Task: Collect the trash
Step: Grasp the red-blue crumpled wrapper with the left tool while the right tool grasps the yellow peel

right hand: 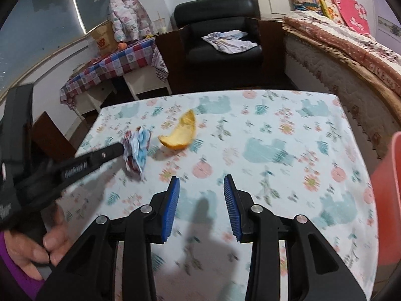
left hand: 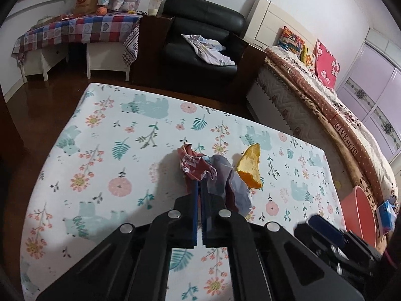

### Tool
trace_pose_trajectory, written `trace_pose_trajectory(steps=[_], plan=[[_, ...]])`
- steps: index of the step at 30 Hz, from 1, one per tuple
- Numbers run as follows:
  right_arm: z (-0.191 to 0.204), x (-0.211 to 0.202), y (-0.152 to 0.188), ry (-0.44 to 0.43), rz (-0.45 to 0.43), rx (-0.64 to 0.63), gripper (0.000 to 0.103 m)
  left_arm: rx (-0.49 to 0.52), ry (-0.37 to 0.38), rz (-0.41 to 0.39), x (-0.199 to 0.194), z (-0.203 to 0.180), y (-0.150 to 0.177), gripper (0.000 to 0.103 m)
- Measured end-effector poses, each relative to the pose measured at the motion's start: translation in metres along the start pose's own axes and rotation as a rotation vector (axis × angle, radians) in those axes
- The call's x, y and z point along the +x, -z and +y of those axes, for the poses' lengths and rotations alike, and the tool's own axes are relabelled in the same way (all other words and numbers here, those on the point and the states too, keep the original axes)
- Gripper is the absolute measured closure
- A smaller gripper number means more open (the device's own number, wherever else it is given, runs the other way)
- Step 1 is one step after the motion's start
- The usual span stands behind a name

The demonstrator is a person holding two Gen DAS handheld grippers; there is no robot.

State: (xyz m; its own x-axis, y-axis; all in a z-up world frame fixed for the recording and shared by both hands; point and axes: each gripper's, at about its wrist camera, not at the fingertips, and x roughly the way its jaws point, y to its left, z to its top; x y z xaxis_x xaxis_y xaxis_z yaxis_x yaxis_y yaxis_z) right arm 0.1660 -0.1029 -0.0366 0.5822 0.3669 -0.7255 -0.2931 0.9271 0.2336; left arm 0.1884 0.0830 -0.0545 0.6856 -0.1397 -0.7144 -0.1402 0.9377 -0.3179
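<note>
Jaws of the left gripper (left hand: 199, 184) are clamped together on the crumpled wrapper (left hand: 198, 166), with the foil pinched between the blue pads at their tips; jaws of the right gripper (right hand: 201, 183) stand apart with nothing between them, over bare cloth. The wrapper sits near the middle of the floral tablecloth (left hand: 105, 135), with a greyish fold hanging down on its right side. It is judged to be thin, very light and crushable, so a firm pinch on the bunched centre suits it better than a hold on a loose flap, which could tear or slide free. The orange peel (left hand: 250, 168) lies just beside the wrapper, on its right in the left wrist view, curved with its pale pith showing. It is judged light, semi-stiff and possibly slick on the pith side; the sensible hold is across its narrow width near the middle, so the curve seats between the pads. A red basin (left hand: 358, 213) stands off the table's right edge and is the likely receptacle, though this is an inference.
</note>
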Motion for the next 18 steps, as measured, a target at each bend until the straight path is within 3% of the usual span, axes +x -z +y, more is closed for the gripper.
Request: trace_pose_trajectory(steps=[6,18], plan=[[0.025,0.024,-0.023,-0.026,0.000,-0.051,0.066,-0.013,-0.003,0.002,-0.009,0.012,0.003,0.102],[0.036,0.057,-0.034,0.059,0.016,-0.103,0.066,0.004,-0.023,0.001,-0.022,0.012,0.010,0.102]])
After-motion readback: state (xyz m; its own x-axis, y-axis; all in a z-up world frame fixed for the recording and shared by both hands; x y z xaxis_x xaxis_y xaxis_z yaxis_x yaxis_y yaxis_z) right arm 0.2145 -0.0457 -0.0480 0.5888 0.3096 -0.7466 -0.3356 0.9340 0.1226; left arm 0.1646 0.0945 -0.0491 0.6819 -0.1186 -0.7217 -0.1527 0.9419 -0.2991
